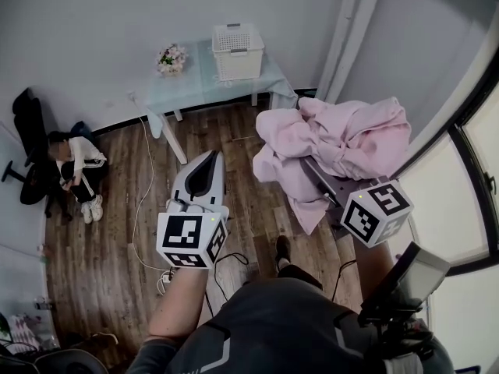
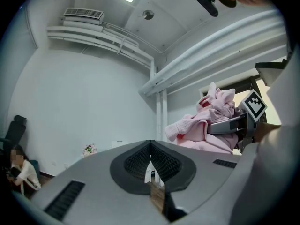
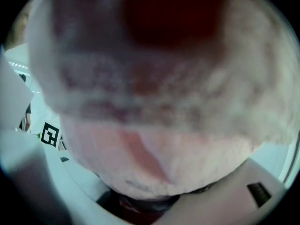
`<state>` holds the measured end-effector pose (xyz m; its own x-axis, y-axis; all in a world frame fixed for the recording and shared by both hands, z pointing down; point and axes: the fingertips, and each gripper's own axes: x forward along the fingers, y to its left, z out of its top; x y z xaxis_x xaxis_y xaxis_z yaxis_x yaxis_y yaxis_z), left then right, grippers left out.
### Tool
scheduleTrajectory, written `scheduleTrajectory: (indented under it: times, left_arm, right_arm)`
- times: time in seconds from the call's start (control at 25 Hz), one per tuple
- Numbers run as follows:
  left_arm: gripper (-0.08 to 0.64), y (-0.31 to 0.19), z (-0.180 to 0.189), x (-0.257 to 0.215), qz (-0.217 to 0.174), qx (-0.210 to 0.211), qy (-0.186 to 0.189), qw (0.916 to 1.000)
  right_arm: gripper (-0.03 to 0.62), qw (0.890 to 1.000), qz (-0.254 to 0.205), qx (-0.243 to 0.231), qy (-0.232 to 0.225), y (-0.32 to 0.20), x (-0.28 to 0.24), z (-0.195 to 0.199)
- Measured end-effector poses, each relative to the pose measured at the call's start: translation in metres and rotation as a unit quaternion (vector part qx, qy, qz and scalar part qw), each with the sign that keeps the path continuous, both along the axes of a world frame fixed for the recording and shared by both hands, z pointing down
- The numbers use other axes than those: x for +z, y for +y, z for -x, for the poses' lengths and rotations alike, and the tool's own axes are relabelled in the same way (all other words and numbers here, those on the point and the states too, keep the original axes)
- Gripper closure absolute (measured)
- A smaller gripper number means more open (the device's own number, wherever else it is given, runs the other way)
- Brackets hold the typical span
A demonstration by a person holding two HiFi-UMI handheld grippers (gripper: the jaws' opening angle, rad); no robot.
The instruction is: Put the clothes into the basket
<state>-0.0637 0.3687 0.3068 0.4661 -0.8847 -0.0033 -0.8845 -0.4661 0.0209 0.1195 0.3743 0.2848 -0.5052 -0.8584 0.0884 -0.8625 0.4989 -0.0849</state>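
Observation:
A bulky bundle of pink fleece clothes (image 1: 343,142) hangs in the air at the right, with my right gripper (image 1: 316,170) shut on it; its fingertips are buried in the cloth. In the right gripper view the pink clothes (image 3: 154,102) fill almost the whole picture and hide the jaws. The white slatted basket (image 1: 237,51) stands far ahead on a pale table (image 1: 195,84). My left gripper (image 1: 204,170) is held up at the middle left, shut and holding nothing, its jaws pressed together (image 2: 151,161). From the left gripper view the clothes (image 2: 206,121) show at the right.
A small bunch of flowers (image 1: 171,58) sits on the table left of the basket. A person (image 1: 78,170) sits on the wooden floor at the left beside a black chair (image 1: 27,131). Cables (image 1: 144,209) trail across the floor. Windows line the right side.

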Motion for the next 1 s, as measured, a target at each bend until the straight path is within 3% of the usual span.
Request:
scheduleTrajectory:
  times: [0.12,0.2,0.28,0.44,0.76,1.0]
  left_arm:
    - [0.551,-0.06,-0.007,-0.001,0.006,-0.015,-0.007,0.9999]
    - [0.551,-0.072,-0.009,-0.003,-0.001,-0.023,-0.022,0.9995]
    - [0.551,-0.068,-0.012,-0.007,-0.012,-0.023,-0.038,0.999]
    - [0.551,-0.06,-0.009,-0.002,0.012,-0.02,0.004,0.9997]
    - [0.551,-0.056,-0.001,-0.008,0.009,-0.028,0.001,0.9996]
    - [0.551,-0.152,-0.045,0.006,0.044,-0.048,-0.003,0.9979]
  right_arm:
    - [0.232,1.0,0.009,-0.014,-0.007,-0.071,0.001,-0.008]
    - [0.232,1.0,0.006,-0.028,-0.004,-0.087,0.0,-0.008]
    - [0.232,0.999,-0.002,-0.036,-0.005,-0.086,-0.001,-0.007]
    - [0.232,0.999,-0.012,-0.043,-0.016,-0.083,-0.001,-0.006]
    - [0.232,0.997,-0.031,-0.063,-0.01,-0.079,-0.012,-0.003]
    - [0.232,0.996,-0.016,-0.086,-0.019,-0.178,-0.003,-0.055]
